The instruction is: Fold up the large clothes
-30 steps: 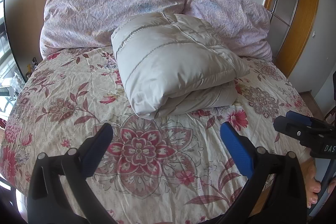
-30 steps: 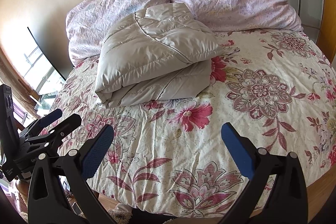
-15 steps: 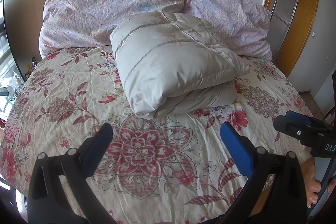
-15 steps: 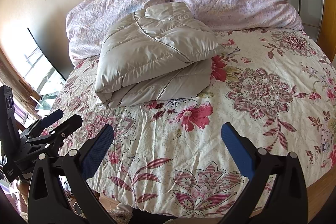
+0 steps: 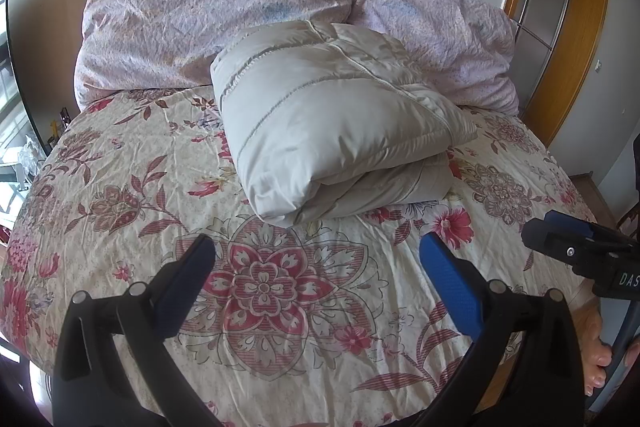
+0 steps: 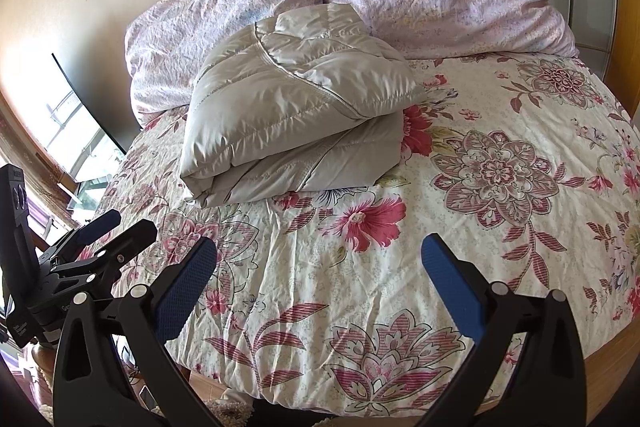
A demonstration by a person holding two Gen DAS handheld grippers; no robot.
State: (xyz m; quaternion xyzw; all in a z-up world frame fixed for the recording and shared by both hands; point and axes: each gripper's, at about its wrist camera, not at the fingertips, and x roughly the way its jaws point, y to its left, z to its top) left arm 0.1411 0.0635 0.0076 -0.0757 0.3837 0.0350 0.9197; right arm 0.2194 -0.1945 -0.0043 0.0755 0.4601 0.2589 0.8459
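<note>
Puffy quilted jacket [image 5: 332,115], folded, satiny

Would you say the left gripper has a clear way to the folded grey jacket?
Probably yes: the left gripper is open, and only bare floral bedspread lies between it and the folded grey jacket.

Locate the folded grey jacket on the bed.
In both wrist views the folded grey jacket lies on the floral bedspread, against the two lilac pillows at the bed's head.

A puffy grey quilted jacket [image 5: 332,115] lies folded in a thick bundle mid-bed.
</note>
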